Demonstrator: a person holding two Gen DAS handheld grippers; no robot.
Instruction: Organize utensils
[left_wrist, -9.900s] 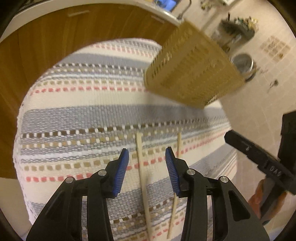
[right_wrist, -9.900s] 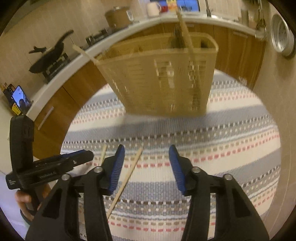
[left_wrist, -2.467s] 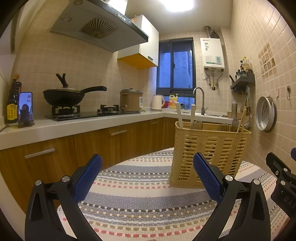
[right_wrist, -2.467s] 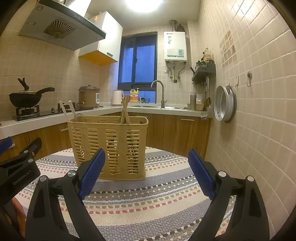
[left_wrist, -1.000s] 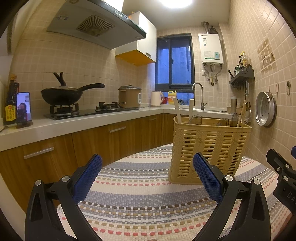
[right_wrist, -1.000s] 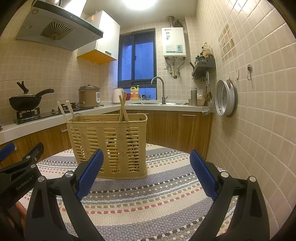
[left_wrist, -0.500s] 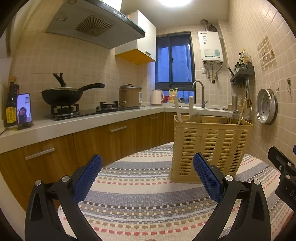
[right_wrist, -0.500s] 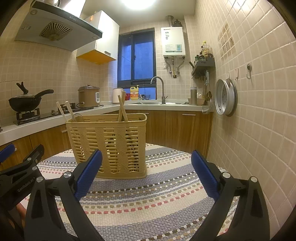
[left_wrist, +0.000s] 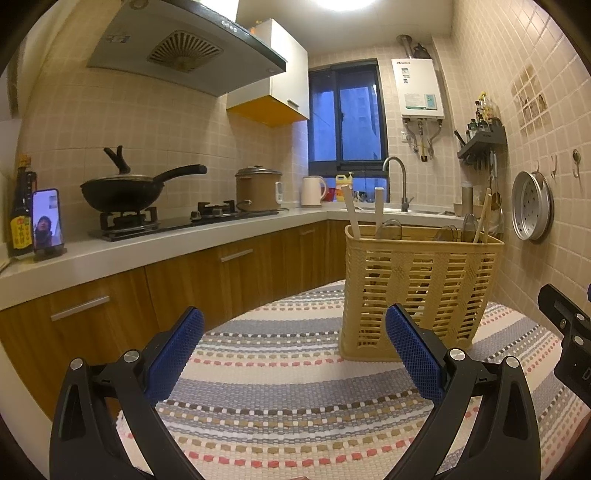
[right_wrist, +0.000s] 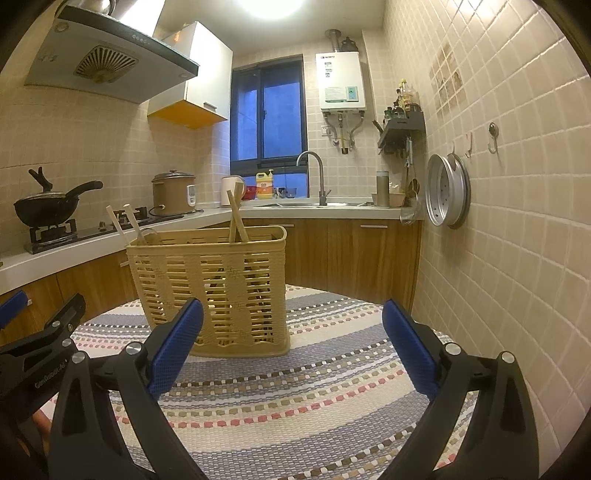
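A tan slotted plastic utensil basket (left_wrist: 413, 291) stands upright on a striped woven mat (left_wrist: 280, 398); it also shows in the right wrist view (right_wrist: 214, 291). Pale chopsticks (left_wrist: 351, 212) and wooden utensils (right_wrist: 234, 216) stick up out of it. My left gripper (left_wrist: 295, 354) is open wide and empty, held low over the mat in front of the basket. My right gripper (right_wrist: 291, 347) is open wide and empty, with the basket just behind its left finger. No loose utensils show on the mat.
A kitchen counter (left_wrist: 184, 240) with a wok (left_wrist: 122, 192), rice cooker (left_wrist: 258, 188) and sink tap (left_wrist: 397, 177) runs behind. A tiled wall (right_wrist: 498, 221) with a hanging metal tray (right_wrist: 445, 195) is close on the right. A phone (left_wrist: 46, 221) stands at far left.
Ten seconds ago both grippers looked down at chopsticks lying on the mat; now both are level, open and empty. Over the last second the views only drift slightly.
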